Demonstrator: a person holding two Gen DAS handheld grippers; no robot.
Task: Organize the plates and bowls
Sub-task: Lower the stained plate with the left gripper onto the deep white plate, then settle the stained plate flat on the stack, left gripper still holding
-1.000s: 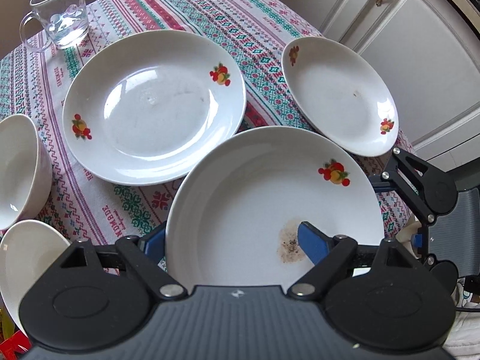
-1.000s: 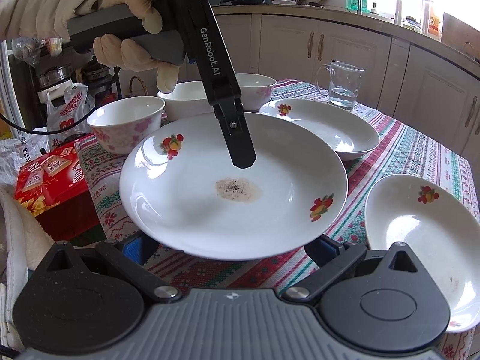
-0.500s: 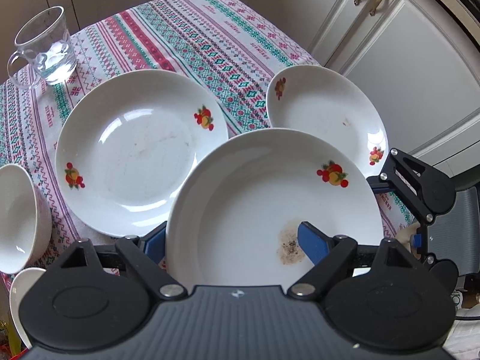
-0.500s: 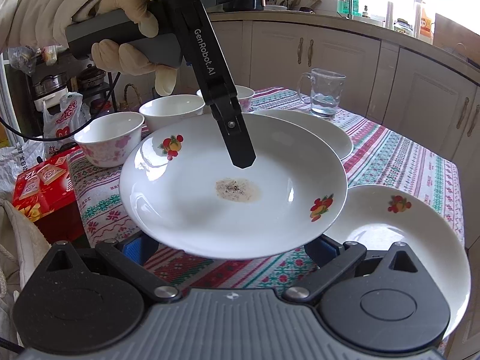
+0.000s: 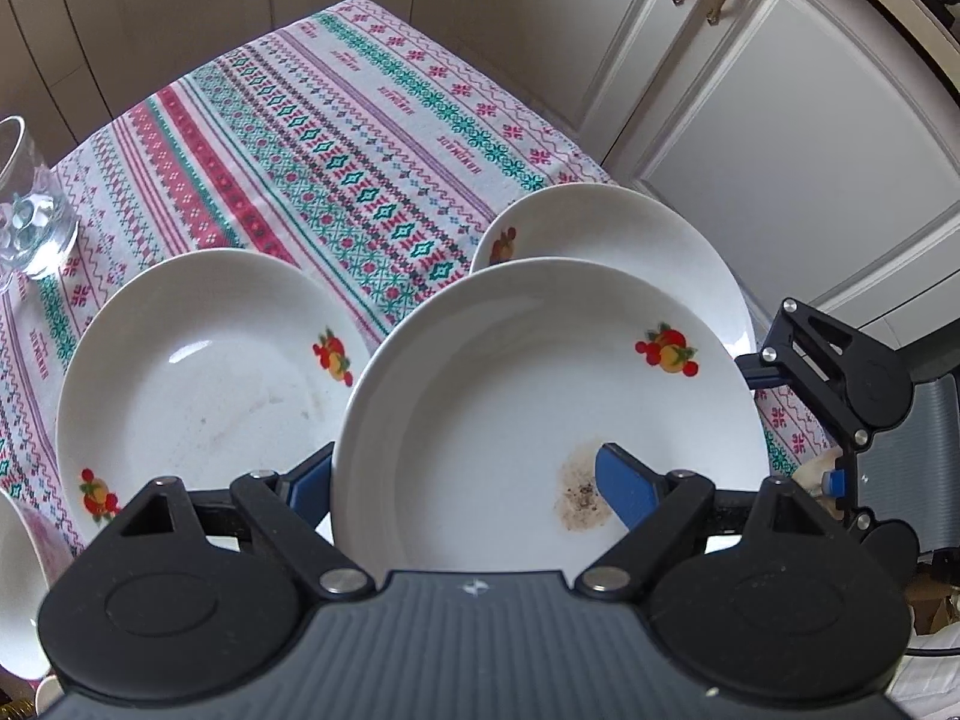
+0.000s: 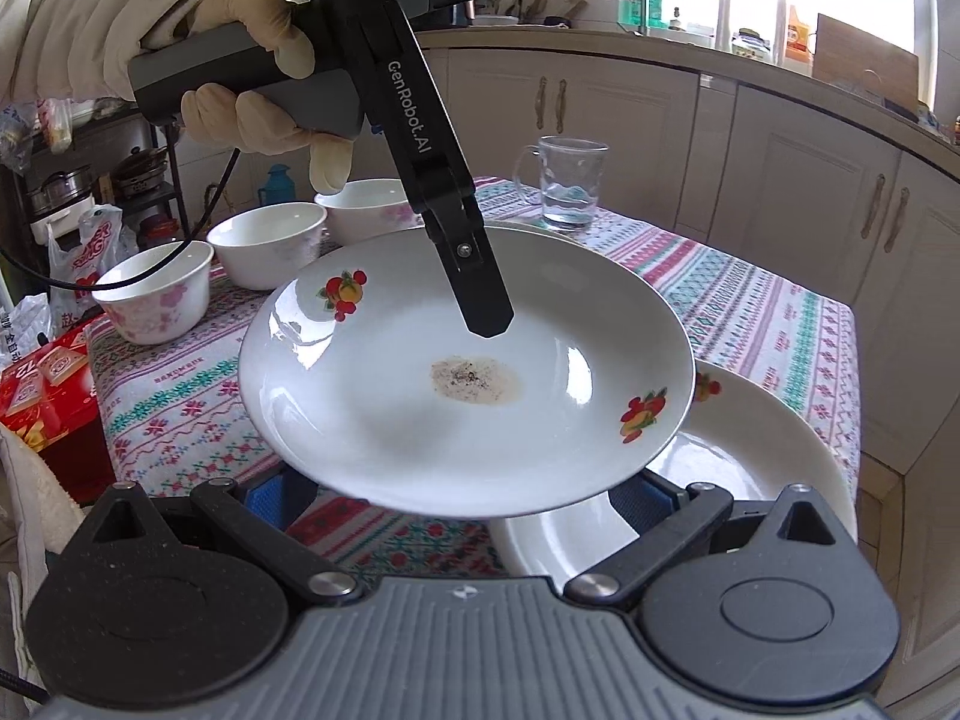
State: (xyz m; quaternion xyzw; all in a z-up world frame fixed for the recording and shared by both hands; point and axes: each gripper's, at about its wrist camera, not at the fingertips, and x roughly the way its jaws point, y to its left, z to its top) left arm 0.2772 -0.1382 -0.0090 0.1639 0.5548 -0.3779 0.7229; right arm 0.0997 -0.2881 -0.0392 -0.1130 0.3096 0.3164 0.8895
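Note:
A white plate (image 5: 540, 408) with fruit decals and a brown stain hangs above the table. My left gripper (image 5: 468, 486) is shut on its rim, one blue finger on top by the stain and the other beneath. In the right wrist view that left gripper (image 6: 486, 324) comes down from a gloved hand (image 6: 252, 60). Below the held plate (image 6: 420, 420), my right gripper (image 6: 453, 492) stands open with both blue pads spread wide. A second plate (image 6: 750, 468) lies on the table partly under the held one. A third plate (image 5: 198, 384) lies to the left.
Three small white bowls (image 6: 156, 294) stand in a row at the table's far left. A glass mug (image 6: 567, 186) with water stands at the back. A red box (image 6: 48, 384) sits beside the table. Cream cabinets (image 5: 780, 120) close in past the patterned tablecloth's (image 5: 360, 138) edge.
Both grippers have carried the stained plate sideways, away from the bowls. It now overlaps the plate near the table's edge. The grip has not changed.

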